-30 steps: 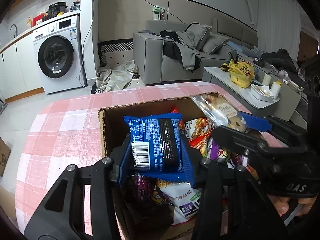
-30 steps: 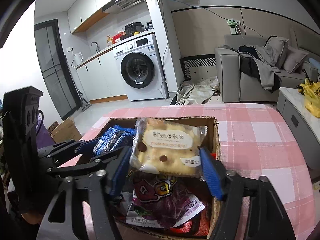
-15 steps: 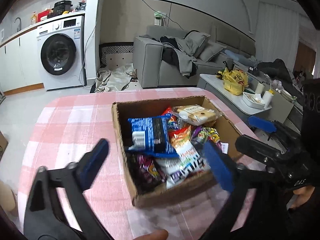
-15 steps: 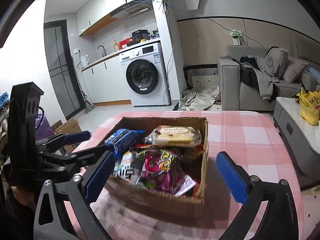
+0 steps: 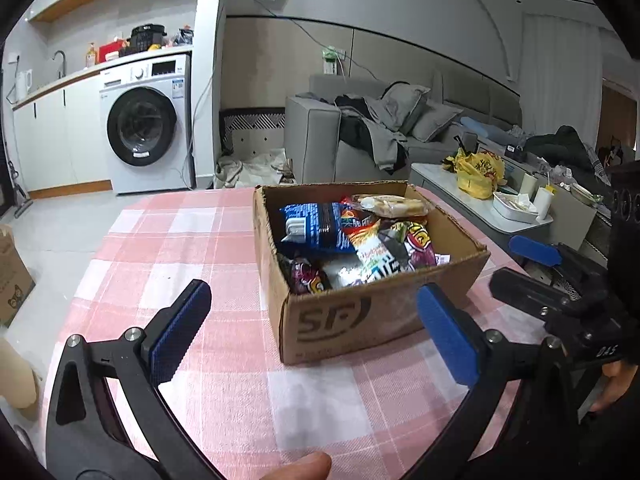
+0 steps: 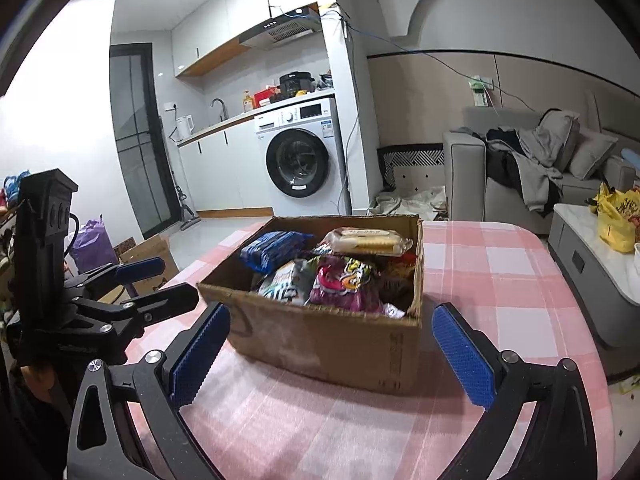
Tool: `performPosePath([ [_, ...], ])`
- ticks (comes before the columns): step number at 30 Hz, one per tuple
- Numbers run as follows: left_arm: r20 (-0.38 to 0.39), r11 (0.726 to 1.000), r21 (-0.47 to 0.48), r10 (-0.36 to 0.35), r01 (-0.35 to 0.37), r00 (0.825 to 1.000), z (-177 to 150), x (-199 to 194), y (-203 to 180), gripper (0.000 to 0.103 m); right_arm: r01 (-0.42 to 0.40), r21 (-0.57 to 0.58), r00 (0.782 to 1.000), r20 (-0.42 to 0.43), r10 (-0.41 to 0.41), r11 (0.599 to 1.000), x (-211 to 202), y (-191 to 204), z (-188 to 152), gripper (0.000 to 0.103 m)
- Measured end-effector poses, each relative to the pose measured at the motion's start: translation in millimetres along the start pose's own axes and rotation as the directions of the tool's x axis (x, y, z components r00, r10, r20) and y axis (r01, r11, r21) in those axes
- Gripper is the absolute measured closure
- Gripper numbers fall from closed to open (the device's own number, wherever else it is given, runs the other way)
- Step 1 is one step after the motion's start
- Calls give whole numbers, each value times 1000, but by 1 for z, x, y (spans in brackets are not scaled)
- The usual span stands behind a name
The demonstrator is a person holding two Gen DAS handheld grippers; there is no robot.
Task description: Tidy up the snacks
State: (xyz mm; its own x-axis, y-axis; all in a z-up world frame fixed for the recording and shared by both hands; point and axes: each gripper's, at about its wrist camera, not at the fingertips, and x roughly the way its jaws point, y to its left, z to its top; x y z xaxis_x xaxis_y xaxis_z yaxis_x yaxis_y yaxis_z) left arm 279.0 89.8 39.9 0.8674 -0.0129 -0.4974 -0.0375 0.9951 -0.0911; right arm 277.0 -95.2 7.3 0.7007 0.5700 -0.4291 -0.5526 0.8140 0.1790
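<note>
Snacks (image 5: 352,236) lie piled in the box (image 5: 360,320) on the pink-checked counter (image 5: 180,240). Left gripper (image 5: 312,336): jaws wide apart, empty, box ahead and slightly right. Box centre: blue pack (image 5: 316,226) at left, biscuit pack (image 6: 370,240) at the far side (both loose on top). Right gripper (image 6: 330,356): likewise spread, empty, box straight ahead. Neither gripper is clearly nearer.

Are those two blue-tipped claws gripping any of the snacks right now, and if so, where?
Nothing is held. The left gripper and right gripper both stand wide open, short of the cardboard box. The blue packet and pale cake packet lie inside it.
</note>
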Motion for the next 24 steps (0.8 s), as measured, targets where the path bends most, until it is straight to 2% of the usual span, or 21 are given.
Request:
performPosePath([
  [7, 49, 998, -57, 33, -30, 998, -31, -18, 14, 0, 7, -24, 999, 42, -5, 1000, -17, 2, -19, 0],
  [12, 68, 998, -49, 41, -38, 997, -41, -17, 15, 0, 24, -25, 998, 58, -23, 999, -17, 3, -27, 0],
  [18, 67, 997, -7, 82, -81, 994, -46, -9, 11, 0, 55, -26, 996, 68, -53, 998, -14, 0, -34, 0],
  [24, 59, 997, 2, 83, -83, 995, -48, -2, 10, 0, 75, -23, 992, 99, -72, 997, -18, 0, -34, 0],
])
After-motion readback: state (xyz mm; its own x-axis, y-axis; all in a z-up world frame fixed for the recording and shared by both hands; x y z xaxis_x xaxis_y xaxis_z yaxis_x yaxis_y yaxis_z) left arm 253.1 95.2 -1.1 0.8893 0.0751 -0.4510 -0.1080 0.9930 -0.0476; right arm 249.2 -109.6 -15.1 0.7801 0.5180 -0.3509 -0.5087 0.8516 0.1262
